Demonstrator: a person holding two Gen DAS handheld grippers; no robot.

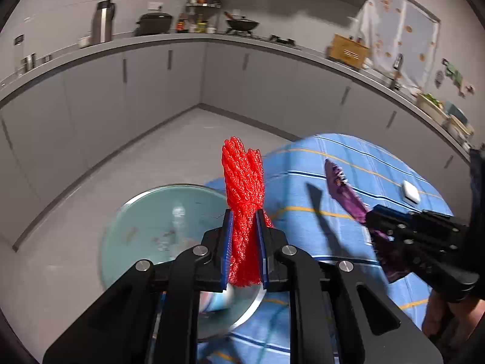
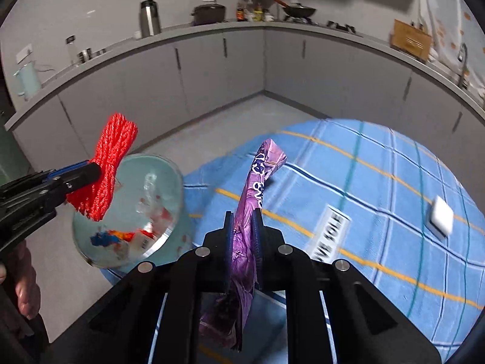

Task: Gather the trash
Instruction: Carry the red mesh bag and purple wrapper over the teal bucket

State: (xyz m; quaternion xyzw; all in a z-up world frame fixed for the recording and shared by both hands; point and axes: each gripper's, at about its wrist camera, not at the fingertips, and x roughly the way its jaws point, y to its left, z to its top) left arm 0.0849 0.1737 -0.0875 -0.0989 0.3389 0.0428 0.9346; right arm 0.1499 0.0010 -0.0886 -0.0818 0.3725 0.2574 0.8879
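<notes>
My left gripper (image 1: 244, 212) is shut on a bunched red foam net (image 1: 242, 182), which sticks up between the blue pads above a pale green bin (image 1: 136, 227). From the right wrist view the same net (image 2: 112, 157) hangs over the bin (image 2: 169, 182), pinched by the left gripper (image 2: 95, 170). My right gripper (image 2: 243, 215) is shut on a crumpled purple wrapper (image 2: 257, 179) that stands up past the pads over the blue checked tablecloth (image 2: 379, 182). The left wrist view shows that wrapper (image 1: 342, 188) in the right gripper (image 1: 371, 215).
The bin holds several scraps of coloured trash (image 2: 121, 236). A small white box (image 2: 441, 215) lies on the tablecloth at the right. Grey floor and an L-shaped run of grey cabinets (image 1: 151, 75) lie beyond. A hand (image 2: 24, 282) grips the left tool.
</notes>
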